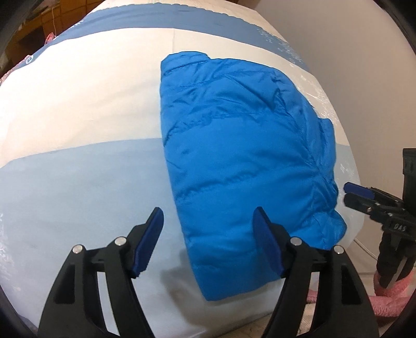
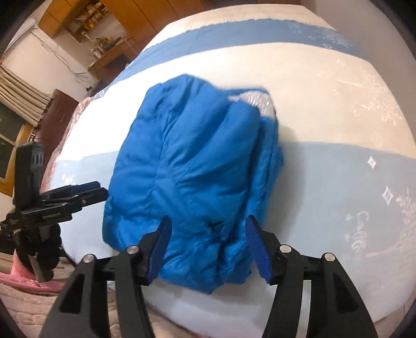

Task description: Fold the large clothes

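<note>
This is a bedroom in a home. Filling most of both views is a wide bed (image 2: 325, 85) under a smooth cover banded in white, pale blue and deeper blue, with faint white snowflake and star prints (image 2: 387, 195) at the right of the right wrist view. In that view's upper left stand warm wooden cabinets with open, cluttered shelves (image 2: 91, 13), and below them a wooden desk (image 2: 109, 56) against a white wall. Pale pleated curtains (image 2: 23, 96) hang at the far left beside a dark window (image 2: 6, 153). A pink fuzzy blanket (image 1: 390, 301) bunches at the lower right of the left wrist view, off the bed's edge.
</note>
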The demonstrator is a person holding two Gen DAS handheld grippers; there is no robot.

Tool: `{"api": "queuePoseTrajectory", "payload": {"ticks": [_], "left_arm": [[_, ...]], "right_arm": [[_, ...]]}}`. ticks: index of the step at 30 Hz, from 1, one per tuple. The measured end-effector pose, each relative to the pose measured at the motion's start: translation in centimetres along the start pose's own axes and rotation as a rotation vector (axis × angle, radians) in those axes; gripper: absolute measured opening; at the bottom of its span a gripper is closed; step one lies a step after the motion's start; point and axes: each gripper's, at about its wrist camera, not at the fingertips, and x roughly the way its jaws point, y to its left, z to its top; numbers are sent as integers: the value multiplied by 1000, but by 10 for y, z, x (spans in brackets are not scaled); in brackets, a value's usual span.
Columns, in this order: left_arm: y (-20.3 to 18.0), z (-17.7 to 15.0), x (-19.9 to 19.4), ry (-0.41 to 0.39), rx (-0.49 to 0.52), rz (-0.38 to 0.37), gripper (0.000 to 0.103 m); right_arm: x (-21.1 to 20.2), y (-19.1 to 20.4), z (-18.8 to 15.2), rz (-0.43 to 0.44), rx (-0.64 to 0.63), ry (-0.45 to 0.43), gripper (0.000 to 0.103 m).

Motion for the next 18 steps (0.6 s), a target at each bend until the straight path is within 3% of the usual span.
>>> {"api": "queuePoseTrajectory", "payload": {"ticks": [4,7,18], "left_arm": [[-6,6,1,12,1,20,75],[-14,17,8,20,8,11,79],[-7,25,27,47,6,-58,88]], "right_arm": [[4,-15,14,-9,29,7,75],[11,-23,15,-12,31,25,78],[42,-54,28,151,77,99,87]]}}
